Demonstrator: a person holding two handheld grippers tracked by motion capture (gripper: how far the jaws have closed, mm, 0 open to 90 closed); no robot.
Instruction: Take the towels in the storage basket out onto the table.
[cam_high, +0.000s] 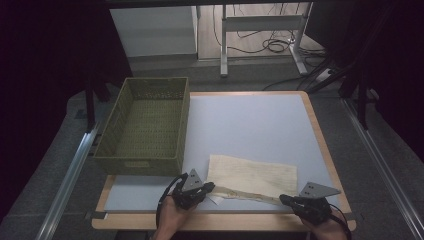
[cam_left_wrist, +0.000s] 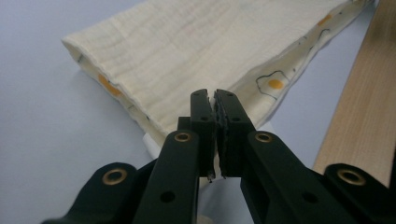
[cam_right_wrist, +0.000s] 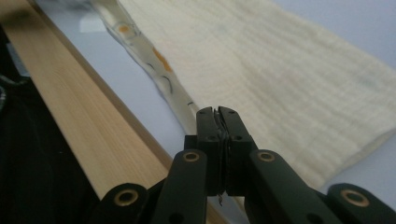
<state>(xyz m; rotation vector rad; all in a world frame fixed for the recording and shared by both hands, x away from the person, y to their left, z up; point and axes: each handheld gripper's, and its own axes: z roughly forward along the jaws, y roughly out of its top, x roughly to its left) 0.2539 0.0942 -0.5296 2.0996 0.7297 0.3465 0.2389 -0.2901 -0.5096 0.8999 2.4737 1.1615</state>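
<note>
A cream folded cloth (cam_high: 252, 175) with small orange and black prints lies at the near edge of the white table top (cam_high: 250, 120). My left gripper (cam_high: 210, 186) is at the cloth's near left corner. In the left gripper view the cloth (cam_left_wrist: 196, 51) stretches away from my left gripper (cam_left_wrist: 215, 100), whose jaws are shut with a sliver of fabric pinched between the pads. My right gripper (cam_high: 284, 199) sits at the near right corner. In the right gripper view my right gripper (cam_right_wrist: 217, 112) is shut on the printed hem of the cloth (cam_right_wrist: 280, 60).
An olive woven basket (cam_high: 137, 165) stands on the table's left side, just behind my left hand. A wooden border (cam_high: 220, 220) runs along the table's near edge. Desk legs and cables (cam_high: 270, 45) are on the floor beyond the table.
</note>
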